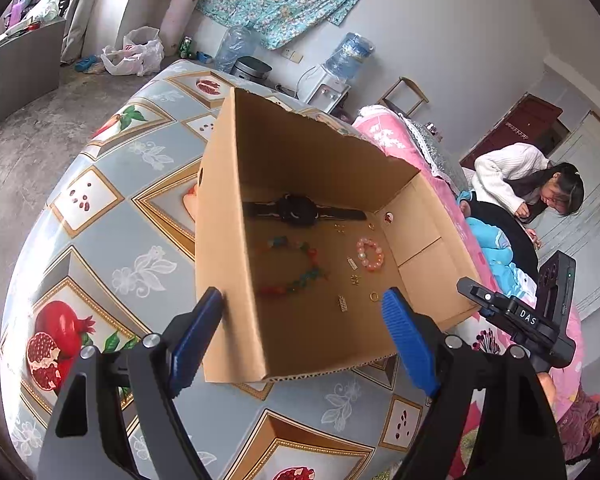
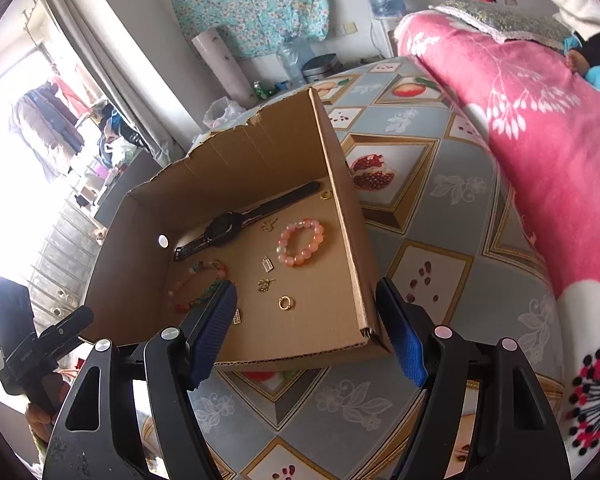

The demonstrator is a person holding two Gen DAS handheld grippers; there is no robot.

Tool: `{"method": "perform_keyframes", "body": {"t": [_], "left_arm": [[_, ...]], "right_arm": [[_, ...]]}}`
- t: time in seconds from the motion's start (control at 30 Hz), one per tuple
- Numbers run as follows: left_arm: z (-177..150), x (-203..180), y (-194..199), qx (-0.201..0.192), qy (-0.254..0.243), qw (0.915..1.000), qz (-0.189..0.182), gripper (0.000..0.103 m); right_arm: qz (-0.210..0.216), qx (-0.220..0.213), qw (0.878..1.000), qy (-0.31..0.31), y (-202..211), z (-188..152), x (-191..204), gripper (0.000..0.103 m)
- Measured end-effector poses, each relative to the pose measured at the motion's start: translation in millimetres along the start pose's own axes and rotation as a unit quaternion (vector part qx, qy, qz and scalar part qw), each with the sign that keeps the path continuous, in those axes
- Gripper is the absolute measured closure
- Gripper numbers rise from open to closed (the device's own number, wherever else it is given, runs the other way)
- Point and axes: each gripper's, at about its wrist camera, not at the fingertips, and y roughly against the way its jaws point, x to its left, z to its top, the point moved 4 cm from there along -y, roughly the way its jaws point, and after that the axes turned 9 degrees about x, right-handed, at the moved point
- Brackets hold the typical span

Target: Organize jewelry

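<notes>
- Left wrist view is looking down into the cardboard box (image 1: 236, 240), which is standing on the patterned tablecloth (image 1: 112, 232), and the left gripper (image 1: 302, 328) is hovering over the near rim with its blue fingers (image 1: 198, 336) spread wide and nothing between them.
- Right wrist view is showing the right gripper (image 2: 304, 324) likewise gaping wide and empty, straddling the near right corner of the box.
- All the jewelry in sight is lying on the box floor: the black watch (image 2: 224, 228) along the far wall, the pink bead bracelet (image 2: 300, 242) near the right wall, the multicolour bead bracelet (image 2: 198, 284) towards the left, partly hidden behind a finger.
- Small gold pieces are scattered between them: a ring (image 2: 285, 303), a rectangular charm (image 2: 267, 264), a knotted-looking piece (image 2: 265, 284); what exactly that one is, I can't quite make out at this size.
- Whether pieces are going in or are already gathered, this moment isn't settling; it fits a box being filled and one freshly filled alike.
- For any pick in here, I'm judging the tall walls to be the trouble: coming straight down from above is keeping the fingers clear of cardboard.
- Beads will likely roll under a pinch, so closing across the bracelet's band, not over its whole ring, looks safer.
- Flat gold bits are sitting flush on the floor, so they will probably need the fingertips pressed low and closed slowly.
</notes>
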Motion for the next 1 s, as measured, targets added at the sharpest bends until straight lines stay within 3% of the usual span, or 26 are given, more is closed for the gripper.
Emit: {"method": "perform_keyframes", "body": {"t": [0.1, 0.23, 0.37, 0.47, 0.6, 0.8, 1.0], "left_arm": [[-1, -3, 16, -0.046, -0.012, 0.9976, 0.052, 0.022], [-7, -27, 46, -0.110, -0.075, 0.9875, 0.085, 0.019], [-19, -63, 62, -0.140, -0.130, 0.9779, 0.085, 0.005], [-25, -80, 66, -0.154, -0.144, 0.9726, 0.097, 0.005], [-33, -92, 61, -0.145, -0.143, 0.9727, 0.111, 0.005], [-38, -97, 60, -0.153, -0.137, 0.9604, 0.189, 0.005], [-41, -97, 54, -0.130, -0.105, 0.9578, 0.234, 0.005]], "right_arm": [[0.009, -0.024, 1.000, -0.015, 13, -1, -3, 0.028], [-0.038, -0.071, 0.997, 0.007, 41, -6, 2, 0.022], [-0.080, -0.119, 0.988, 0.048, 71, -20, 17, 0.012], [-0.087, -0.148, 0.983, 0.071, 88, -31, 28, 0.008], [-0.095, -0.170, 0.976, 0.096, 102, -45, 40, 0.008], [-0.123, -0.154, 0.974, 0.114, 101, -58, 53, 0.008], [-0.143, -0.101, 0.977, 0.121, 81, -67, 56, 0.008]]}}
